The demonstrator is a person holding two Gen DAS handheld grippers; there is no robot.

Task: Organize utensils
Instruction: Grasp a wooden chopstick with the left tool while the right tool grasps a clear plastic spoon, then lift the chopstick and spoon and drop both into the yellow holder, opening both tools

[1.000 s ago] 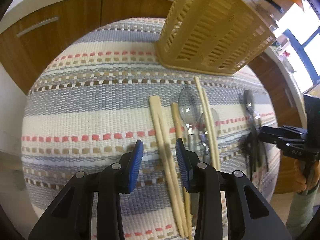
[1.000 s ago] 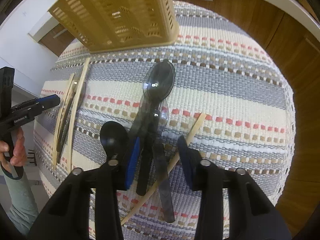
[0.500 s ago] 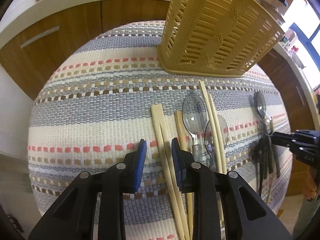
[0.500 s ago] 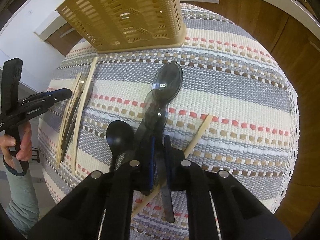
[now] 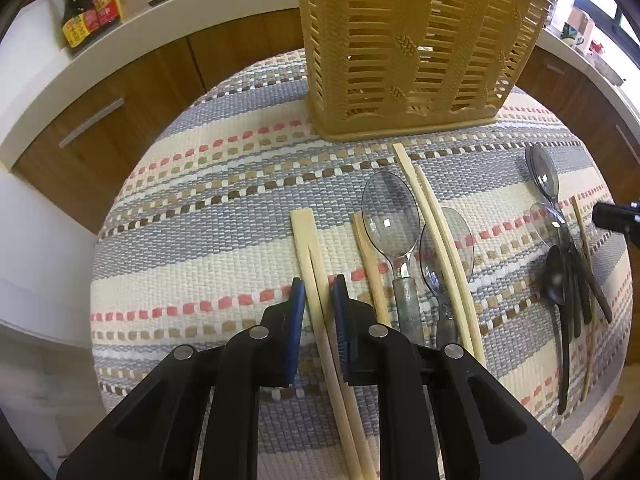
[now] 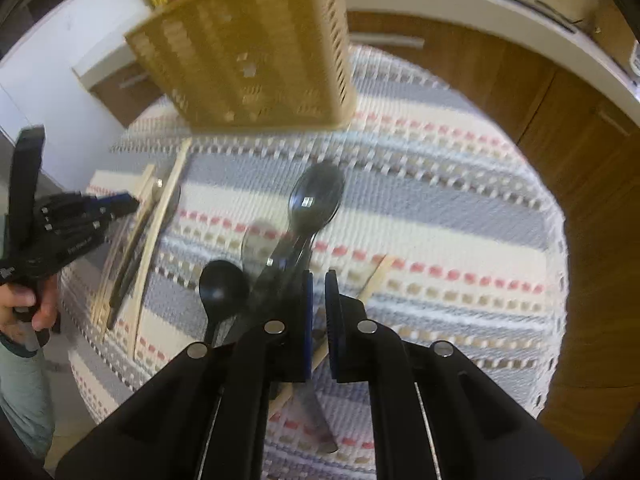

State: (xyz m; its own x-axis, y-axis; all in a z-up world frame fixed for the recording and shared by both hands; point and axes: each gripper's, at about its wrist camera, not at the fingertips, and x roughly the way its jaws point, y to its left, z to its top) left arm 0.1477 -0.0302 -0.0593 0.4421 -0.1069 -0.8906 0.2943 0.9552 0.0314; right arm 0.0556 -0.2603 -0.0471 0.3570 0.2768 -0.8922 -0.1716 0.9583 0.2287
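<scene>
A pair of pale wooden chopsticks (image 5: 310, 248) lies on the striped woven cloth (image 5: 200, 220). My left gripper (image 5: 319, 312) straddles the pair, its blue pads closing with a thin gap still showing. In the right wrist view my right gripper (image 6: 319, 312) is shut on the handle of a smoky dark spoon (image 6: 316, 200), whose bowl looks sharp against the blurred cloth (image 6: 440, 208). A black spoon (image 6: 222, 284) and a clear spoon (image 6: 256, 240) sit just left of it. The yellow slatted basket (image 5: 420, 48) stands at the far edge of the cloth.
Two clear spoons (image 5: 390, 212) and more chopsticks (image 5: 440, 232) lie right of my left gripper. A single chopstick (image 6: 372, 276) lies under my right gripper. Sauce bottles (image 5: 88, 8) stand on the white counter, above wooden cabinets. A hand (image 6: 28, 312) holds the left gripper (image 6: 120, 204).
My left gripper slid right until the chopstick pair came between its jaws, which narrowed. My right gripper closed on the spoon handles and rose a little.
</scene>
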